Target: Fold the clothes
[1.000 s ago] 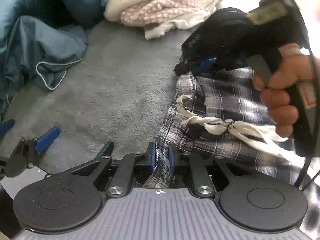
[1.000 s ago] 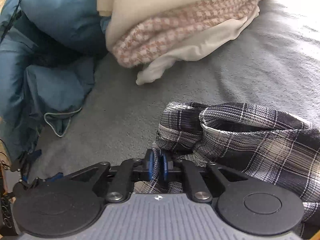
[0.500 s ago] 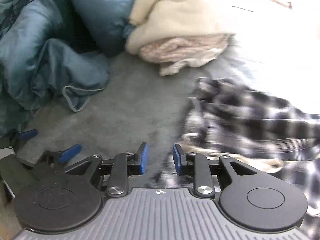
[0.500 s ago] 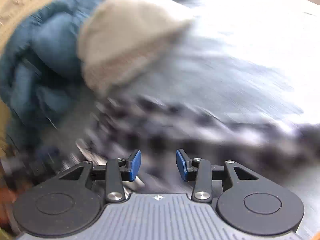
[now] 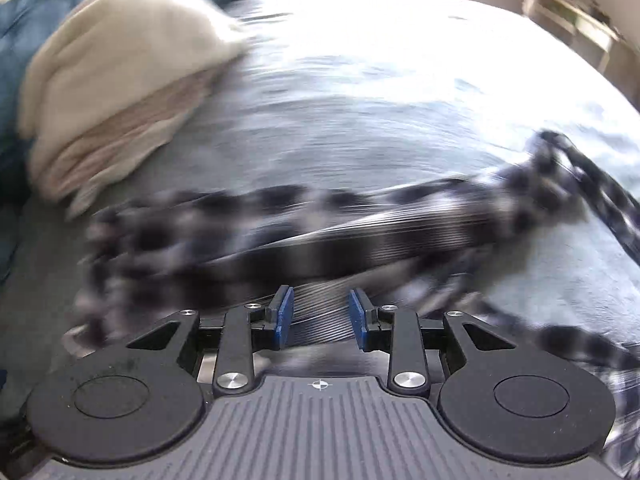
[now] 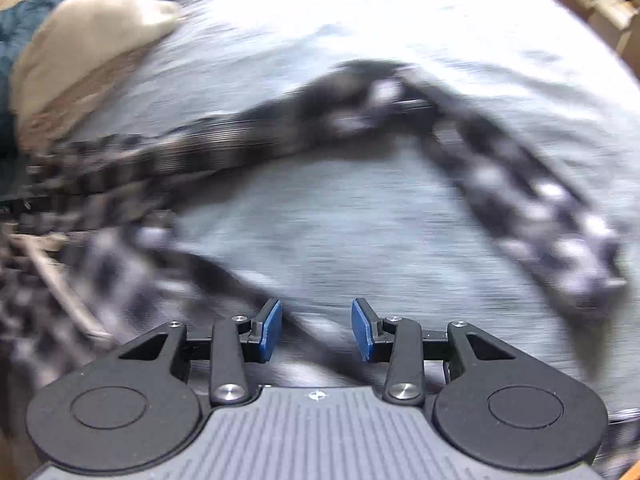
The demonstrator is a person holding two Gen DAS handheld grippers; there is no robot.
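Both grippers open, plaid garment loose on the bed.

Left gripper (image 5: 320, 318) spread wide, blue pads (image 5: 283, 316) apart, nothing clamped; blurred plaid garment (image 5: 304, 236) stretched across grey bed cover (image 5: 360, 92) just ahead of the tips. Right gripper (image 6: 316, 330) likewise spread, empty, over bare grey bed cover (image 6: 340, 220); plaid garment (image 6: 248, 140) draped in an arch beyond it. Cream folded pile (image 5: 120, 80) far left beside blue duvet (image 5: 12, 40). Heavy motion blur, fabric detail unreadable.
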